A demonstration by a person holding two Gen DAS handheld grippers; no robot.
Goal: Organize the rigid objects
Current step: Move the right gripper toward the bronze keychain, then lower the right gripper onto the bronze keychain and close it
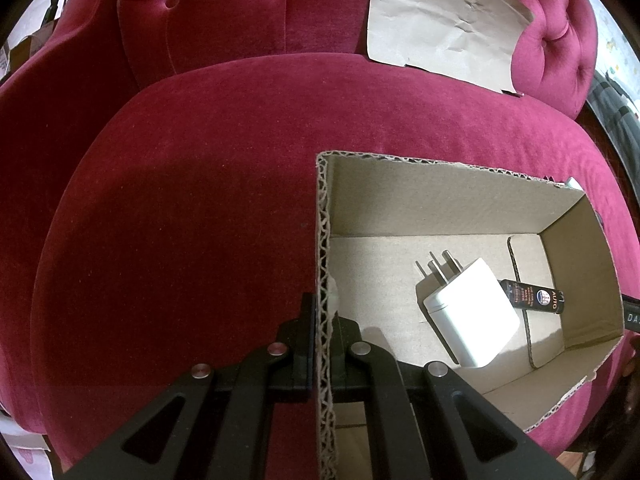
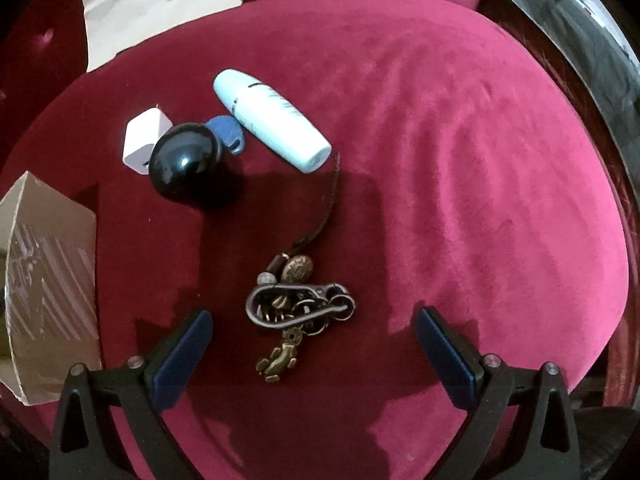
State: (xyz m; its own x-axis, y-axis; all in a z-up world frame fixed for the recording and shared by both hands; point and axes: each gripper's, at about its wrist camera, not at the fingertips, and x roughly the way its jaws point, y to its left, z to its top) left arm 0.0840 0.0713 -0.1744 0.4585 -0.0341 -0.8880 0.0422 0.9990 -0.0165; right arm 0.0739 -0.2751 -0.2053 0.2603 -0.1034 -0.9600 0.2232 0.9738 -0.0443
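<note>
Left gripper (image 1: 323, 332) pinching cardboard box (image 1: 325, 216) wall, right gripper (image 2: 314, 340) spread over keychain (image 2: 298, 306)

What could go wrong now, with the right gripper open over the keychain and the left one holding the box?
1. The keychain is a loose cluster with a long cord; the open right gripper may pinch only one charm, leaving the rest dangling.
2. The cord's far end reaches the light blue bottle and might drag it.
3. The left gripper clamps only the cardboard box wall, which could bend or tilt.
</note>
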